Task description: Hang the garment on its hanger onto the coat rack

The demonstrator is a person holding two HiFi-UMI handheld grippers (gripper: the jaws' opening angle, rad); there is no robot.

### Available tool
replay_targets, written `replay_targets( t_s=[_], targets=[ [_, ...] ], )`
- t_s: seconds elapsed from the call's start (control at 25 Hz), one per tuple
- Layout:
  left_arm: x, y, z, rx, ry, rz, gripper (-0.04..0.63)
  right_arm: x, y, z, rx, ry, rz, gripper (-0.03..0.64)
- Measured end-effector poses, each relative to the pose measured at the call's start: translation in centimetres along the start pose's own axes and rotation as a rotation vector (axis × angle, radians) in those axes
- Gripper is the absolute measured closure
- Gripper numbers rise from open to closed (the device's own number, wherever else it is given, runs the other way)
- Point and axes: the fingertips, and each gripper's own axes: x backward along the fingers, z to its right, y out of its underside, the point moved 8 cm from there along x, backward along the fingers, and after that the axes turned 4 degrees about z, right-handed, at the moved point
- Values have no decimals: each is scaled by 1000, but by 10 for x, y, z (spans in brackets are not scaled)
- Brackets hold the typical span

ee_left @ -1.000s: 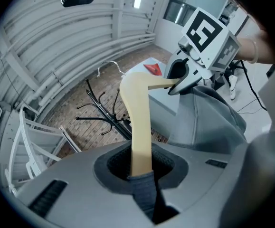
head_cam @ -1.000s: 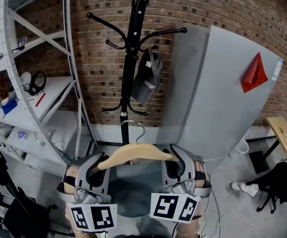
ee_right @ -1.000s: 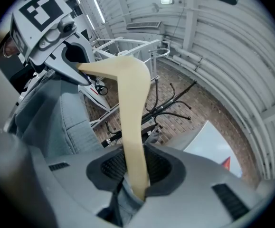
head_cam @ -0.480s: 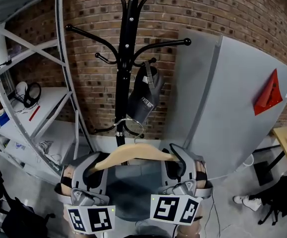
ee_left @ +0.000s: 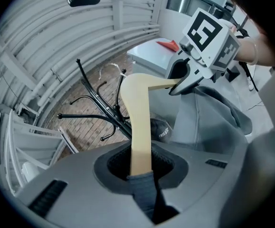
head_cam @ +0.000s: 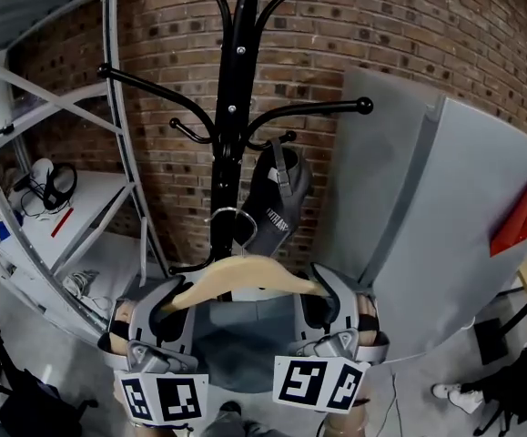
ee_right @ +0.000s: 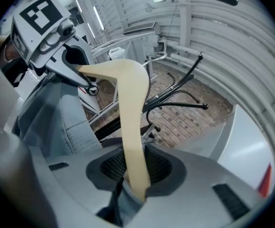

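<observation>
Brick wall [head_cam: 400, 35] behind, black coat rack [head_cam: 233, 107] straight ahead of both grippers.

Left gripper [head_cam: 170, 300]: jaws narrow, clamped on the left arm of the wooden hanger [head_cam: 245, 276]. Its own view shows the wood running between the pads, with a strip of dark fabric pinched at the near end.

Right gripper [head_cam: 320, 294]: same, jaws narrow and clamped on the hanger's right arm, wood passing between the pads.

Hanger spans the gap between the two grippers, roughly level, peak in the middle. Grey garment [head_cam: 236, 349] is on it, draped below and between the grippers.

Wire hook [head_cam: 229, 218] stands up from the hanger's peak, just ahead of the jaws. It overlaps the rack pole in the head view, near the lower prongs. Can't tell if it's touching or resting on a prong.

Dark cap [head_cam: 277, 203] hangs from a mid-height prong, ahead of the right gripper and above the hanger.

Metal shelving [head_cam: 108, 153] sits off the left gripper's outer side. Grey panel [head_cam: 427, 217] with a red triangle [head_cam: 522, 221] sits off the right gripper's outer side, beside the rack.
</observation>
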Motion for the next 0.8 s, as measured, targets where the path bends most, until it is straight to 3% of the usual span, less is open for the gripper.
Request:
replay_targets(
  t_s=[0.24, 0.8],
  targets=[
    [-32, 17, -17, -19, -28, -21, 532, -28, -6, 0, -4, -10, -11, 509],
    [-90, 67, -19, 16, 65, -41, 531, -98, 12, -24, -59, -59, -83, 511]
  ],
)
